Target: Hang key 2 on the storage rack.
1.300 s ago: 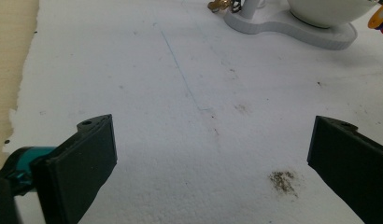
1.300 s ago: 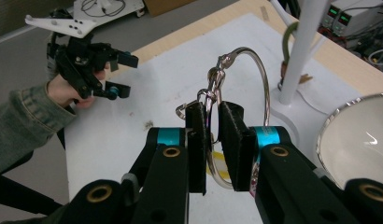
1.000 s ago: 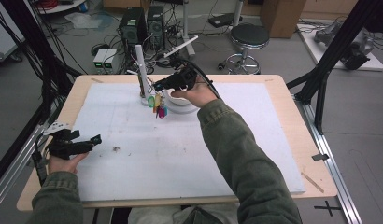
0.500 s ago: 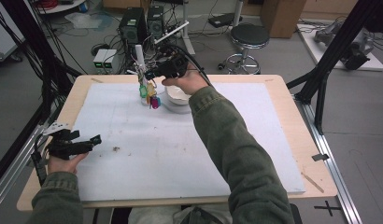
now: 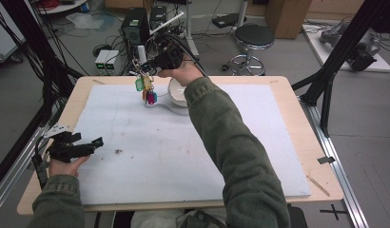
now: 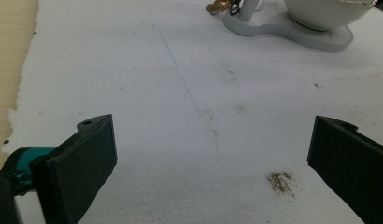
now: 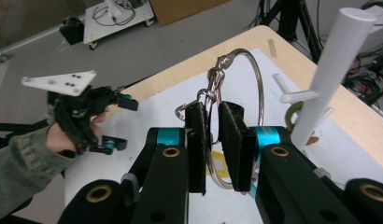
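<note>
- Right gripper (image 7: 212, 154): jaws clamped on one large metal key ring (image 7: 245, 88); the wire passes between the two black pads, its loop standing above them in the right gripper view.
- High view: right gripper (image 5: 155, 64) is held above the far edge of the table (image 5: 297, 102), left of the midpoint of that edge.
- Coloured tags (image 5: 145, 88) hang in a bunch below the gripper. I count at least three: one green, one yellowish, one magenta. More may be hidden behind them; cannot tell.
- One white peg stand (image 7: 327, 70) rises just to the right of the ring in the right gripper view: one upright post, at least two short side pegs visible. The ring is beside the post, not on a peg.
- One white bowl (image 5: 176, 92) sits on the stand's flat base (image 6: 292, 35), near the far edge, partly behind the person's right sleeve.
- Left gripper (image 5: 91, 145): jaws spread wide, nothing between them, held low over the near-left corner of the white mat (image 5: 150, 156).
- One small brown smudge (image 6: 280, 181) on the mat between the left jaws.
- Counts: two grippers, one ring, one stand, one bowl, one mat.
</note>
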The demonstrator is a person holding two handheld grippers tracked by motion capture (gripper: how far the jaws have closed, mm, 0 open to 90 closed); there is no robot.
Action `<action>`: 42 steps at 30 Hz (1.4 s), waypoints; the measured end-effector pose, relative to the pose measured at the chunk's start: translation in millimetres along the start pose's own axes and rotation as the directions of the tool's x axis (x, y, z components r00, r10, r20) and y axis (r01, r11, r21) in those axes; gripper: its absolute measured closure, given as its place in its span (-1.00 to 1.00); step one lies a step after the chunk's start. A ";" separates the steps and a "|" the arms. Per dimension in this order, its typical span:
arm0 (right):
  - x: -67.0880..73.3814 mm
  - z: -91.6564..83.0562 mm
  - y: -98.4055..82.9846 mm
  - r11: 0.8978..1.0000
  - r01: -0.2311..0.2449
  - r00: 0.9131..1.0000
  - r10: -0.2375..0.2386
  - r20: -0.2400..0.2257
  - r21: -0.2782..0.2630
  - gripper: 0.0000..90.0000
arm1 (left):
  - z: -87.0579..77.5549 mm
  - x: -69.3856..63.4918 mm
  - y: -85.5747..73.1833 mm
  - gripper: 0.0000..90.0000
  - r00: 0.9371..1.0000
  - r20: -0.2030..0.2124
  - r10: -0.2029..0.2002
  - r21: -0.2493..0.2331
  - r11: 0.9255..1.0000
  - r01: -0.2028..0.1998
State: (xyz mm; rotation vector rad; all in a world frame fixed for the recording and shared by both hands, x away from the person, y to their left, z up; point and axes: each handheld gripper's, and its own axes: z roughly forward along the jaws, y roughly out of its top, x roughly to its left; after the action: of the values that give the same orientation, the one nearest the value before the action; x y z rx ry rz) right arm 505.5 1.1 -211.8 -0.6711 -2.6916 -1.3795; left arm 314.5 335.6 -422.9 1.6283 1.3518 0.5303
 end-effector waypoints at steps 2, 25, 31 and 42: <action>-5.1 3.8 -1.0 1.000 -0.018 1.000 0.018 0.013 0.019 0.79 | 0.2 -0.3 -0.1 -0.96 1.000 0.000 -0.003 0.001 1.000 0.003; -51.2 14.2 -10.0 0.994 -0.111 0.993 0.110 0.048 0.025 0.76 | -0.1 1.0 0.1 -0.96 1.000 0.004 -0.015 -0.009 1.000 0.015; -57.0 22.7 -12.5 0.992 -0.123 0.991 0.120 0.064 0.040 0.76 | 0.2 1.3 0.1 -0.96 1.000 0.003 -0.015 -0.008 1.000 0.015; -61.1 36.7 -16.9 0.990 -0.140 0.987 0.137 0.081 0.028 0.74 | 0.8 2.1 0.5 -0.96 1.000 0.002 -0.017 -0.009 1.000 0.017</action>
State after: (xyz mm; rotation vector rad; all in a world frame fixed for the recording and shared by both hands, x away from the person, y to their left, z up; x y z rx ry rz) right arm 559.9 -0.6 -260.9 -0.9088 -2.6616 -1.2982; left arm 316.0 337.3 -423.3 1.6089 1.3582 0.5236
